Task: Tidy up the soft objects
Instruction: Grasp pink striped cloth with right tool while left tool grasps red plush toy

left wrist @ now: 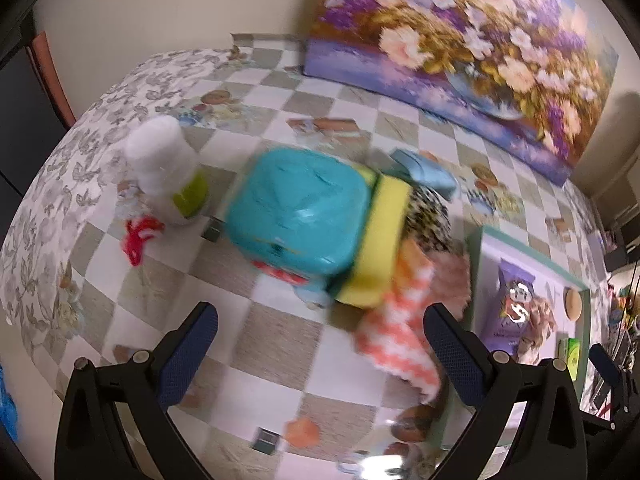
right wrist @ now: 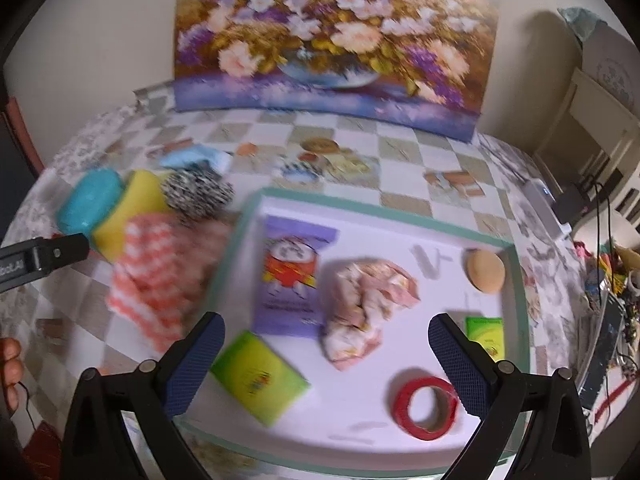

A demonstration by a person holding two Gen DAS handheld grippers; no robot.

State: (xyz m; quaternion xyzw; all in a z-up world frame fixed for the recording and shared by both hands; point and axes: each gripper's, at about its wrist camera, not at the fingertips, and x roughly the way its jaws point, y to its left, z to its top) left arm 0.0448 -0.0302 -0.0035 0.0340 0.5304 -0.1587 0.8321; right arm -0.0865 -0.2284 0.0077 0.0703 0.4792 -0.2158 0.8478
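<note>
Partway by appearance: crumpled cloth (right wrist: 366, 312) lay mid-tray (right wrist: 516, 280), while teal sponge (left wrist: 298, 210), yellow sponge (left wrist: 380, 240) and checked cloth (left wrist: 400, 332) waited mid-frame; left gripper (left wrist: 320, 360) and right gripper (right wrist: 326, 364) both gaped empty.

The tablecloth (left wrist: 280, 344) is checked in beige and white, the floral painting (right wrist: 332, 32) purple, cream and gold. The cushion (left wrist: 298, 208) is turquoise, the sponge (left wrist: 380, 240) yellow, the cloth (right wrist: 156, 276) orange-and-white checked, the tape roll (right wrist: 426, 406) red, the tray (right wrist: 360, 412) white with a green rim.
</note>
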